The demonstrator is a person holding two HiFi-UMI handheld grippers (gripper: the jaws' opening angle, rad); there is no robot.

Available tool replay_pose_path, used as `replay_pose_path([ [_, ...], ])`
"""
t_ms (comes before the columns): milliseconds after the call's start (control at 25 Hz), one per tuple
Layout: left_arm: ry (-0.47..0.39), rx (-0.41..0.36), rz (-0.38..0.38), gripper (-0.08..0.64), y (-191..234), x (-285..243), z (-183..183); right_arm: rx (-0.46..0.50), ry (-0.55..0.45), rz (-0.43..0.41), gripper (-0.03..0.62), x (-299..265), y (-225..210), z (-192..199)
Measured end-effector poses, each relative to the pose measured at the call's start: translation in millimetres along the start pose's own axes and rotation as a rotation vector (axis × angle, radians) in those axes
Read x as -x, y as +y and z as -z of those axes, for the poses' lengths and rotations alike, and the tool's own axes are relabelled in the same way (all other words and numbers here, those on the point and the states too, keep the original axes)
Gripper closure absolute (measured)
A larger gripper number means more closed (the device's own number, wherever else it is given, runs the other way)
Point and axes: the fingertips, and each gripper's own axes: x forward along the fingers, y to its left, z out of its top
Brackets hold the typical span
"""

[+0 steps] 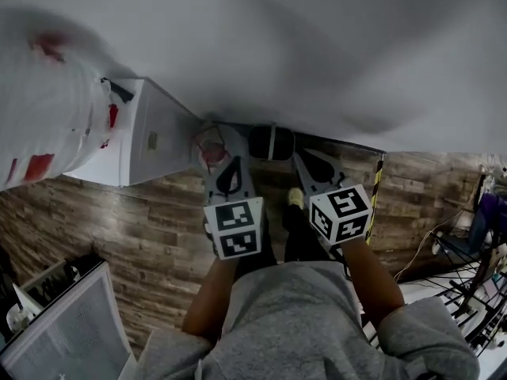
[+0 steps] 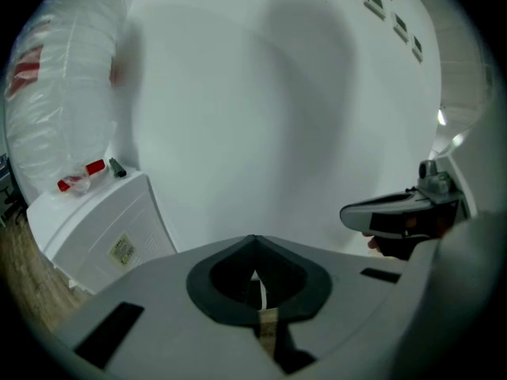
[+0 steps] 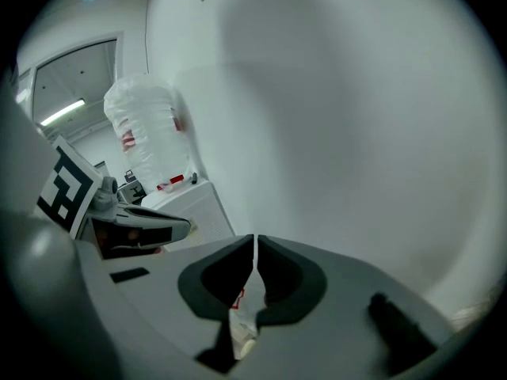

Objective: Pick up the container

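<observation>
Seeing left gripper [image 2: 254, 239] and right gripper [image 3: 255, 239] both pinched together, empty, I worry. Unopened, they'd probably shove that dark object [image 1: 272, 142] away.

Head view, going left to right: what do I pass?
large clear jug → white unit → left gripper → right gripper → tangle of cables

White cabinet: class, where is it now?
Head view: the white cabinet stands left, on the wood floor against the white wall, beside the left hand-held gripper.
</observation>
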Motion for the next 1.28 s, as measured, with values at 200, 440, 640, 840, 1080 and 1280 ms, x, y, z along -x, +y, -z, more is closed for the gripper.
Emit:
replay_pose_path([
  [200,0.030,0.033,-0.064,0.546,-19.4,-1.5,18.3,0.020,0.030,-0.059,0.563,2.2,-15.2,19.9],
  [440,0.053,0.081,-0.203,0.546,-50.7,-0.7,44.7,0.032,0.091,-0.172,0.563,8.0,-44.5,55.7],
  [640,0.056,0.175,-0.297,0.546,-75.1,5.8,66.1,0.079,0.136,-0.256,0.563,12.4,-64.6,80.4],
  [840,0.048,0.239,-0.359,0.546,-95.3,18.0,83.3,0.143,0.160,-0.313,0.563,22.5,-73.9,94.8],
  [1080,0.036,0.283,-0.414,0.546,-105.0,40.3,107.4,0.184,0.166,-0.356,0.562,32.2,-66.8,110.3],
  [1280,0.033,0.319,-0.455,0.546,-96.6,54.0,138.2,0.185,0.178,-0.389,0.561,25.1,-54.0,134.3],
])
